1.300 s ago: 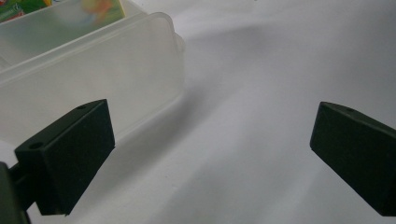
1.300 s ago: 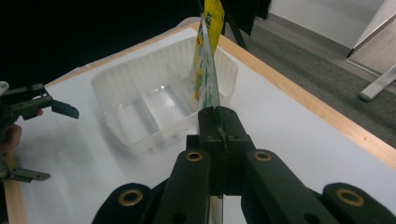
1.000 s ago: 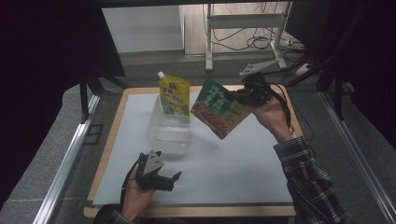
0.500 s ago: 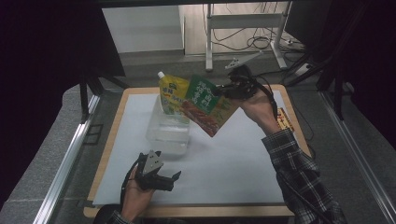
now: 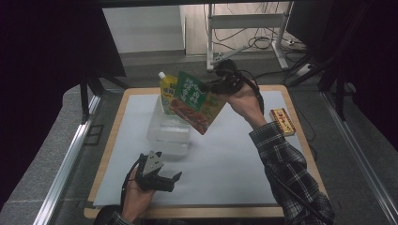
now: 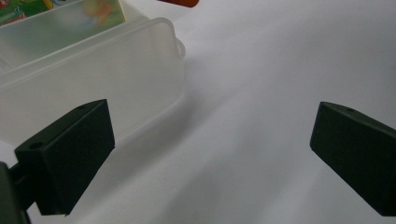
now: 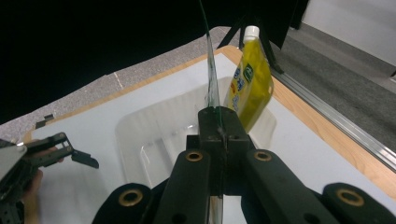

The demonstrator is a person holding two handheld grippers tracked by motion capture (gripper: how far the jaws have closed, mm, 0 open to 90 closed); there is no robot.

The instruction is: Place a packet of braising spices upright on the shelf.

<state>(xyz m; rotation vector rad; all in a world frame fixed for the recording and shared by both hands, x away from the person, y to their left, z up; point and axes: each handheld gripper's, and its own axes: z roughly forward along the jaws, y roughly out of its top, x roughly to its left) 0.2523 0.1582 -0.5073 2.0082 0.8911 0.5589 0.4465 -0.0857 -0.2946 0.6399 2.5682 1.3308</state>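
A green and orange flat pouch (image 5: pixel 192 101) hangs tilted above the table, with my right gripper (image 5: pixel 215 90) shut on its upper right edge. In the right gripper view the jaws (image 7: pixel 218 122) pinch the pouch's thin edge (image 7: pixel 211 70) over a clear plastic container (image 7: pixel 154 135). A yellow spouted pouch (image 5: pixel 167 92) stands in that container (image 5: pixel 169 136), partly behind the held pouch. My left gripper (image 5: pixel 170 181) rests low near the table's front, open with nothing between its jaws (image 6: pixel 210 154); the container's wall (image 6: pixel 93 84) lies just ahead to its left.
A white sheet (image 5: pixel 234 164) covers the wooden board (image 5: pixel 112 140). A small yellow and red box (image 5: pixel 282 121) lies near the board's right edge. A metal rail (image 5: pixel 65 159) runs along the left; cables and a stand's legs (image 5: pixel 244 42) lie beyond the far edge.
My right gripper has carried the green and orange pouch leftward, so it now hangs over the container and in front of the yellow pouch. The left gripper has stayed put.
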